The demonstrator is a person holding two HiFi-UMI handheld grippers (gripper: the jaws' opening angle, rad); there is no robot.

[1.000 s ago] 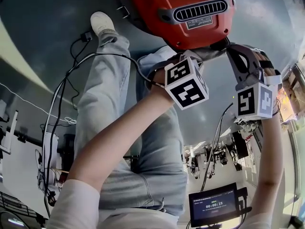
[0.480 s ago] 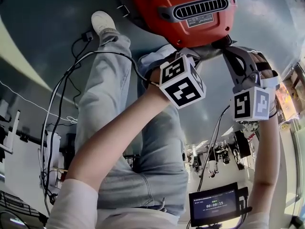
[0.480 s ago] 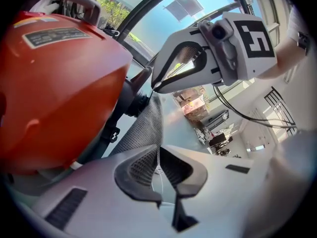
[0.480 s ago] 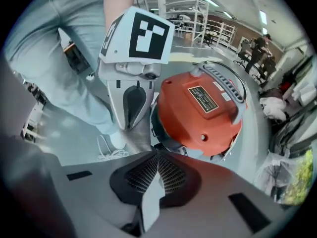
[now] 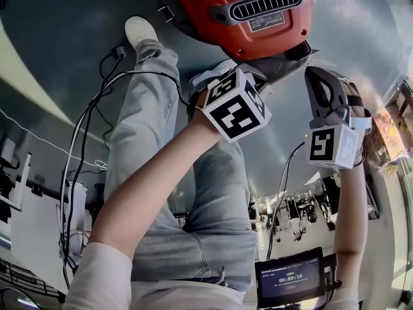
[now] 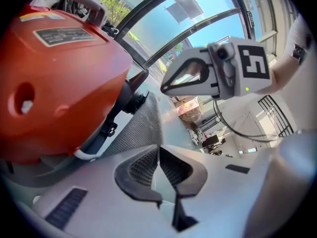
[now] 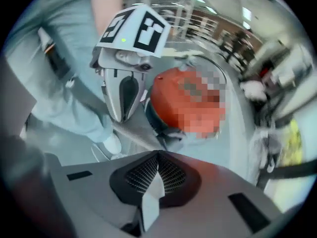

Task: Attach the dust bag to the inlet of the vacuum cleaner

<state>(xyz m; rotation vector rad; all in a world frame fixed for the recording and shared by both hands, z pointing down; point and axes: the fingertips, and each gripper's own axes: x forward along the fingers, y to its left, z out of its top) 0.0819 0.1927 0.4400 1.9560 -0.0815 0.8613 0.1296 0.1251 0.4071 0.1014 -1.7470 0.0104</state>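
Item: grey mesh-fabric dust bag [image 6: 141,128]. It runs from the tips of the left tool [image 6: 158,148] to the near end of the red plastic vacuum cleaner [image 5: 248,18], and also reaches the tips of the right tool [image 7: 157,155].
Left tool: jaws almost together, pinching the dust bag's edge.
Right tool: jaws fully together at the fabric; a grip there cannot be confirmed.
Arms: left forearm [image 5: 155,186] slants in and right forearm [image 5: 352,225] runs straight. The tools sit near each other, just beside the cleaner on the grey floor [image 5: 64,57].

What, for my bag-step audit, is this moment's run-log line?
left claw, right claw: shut on dust bag | dust bag: runs up to vacuum cleaner
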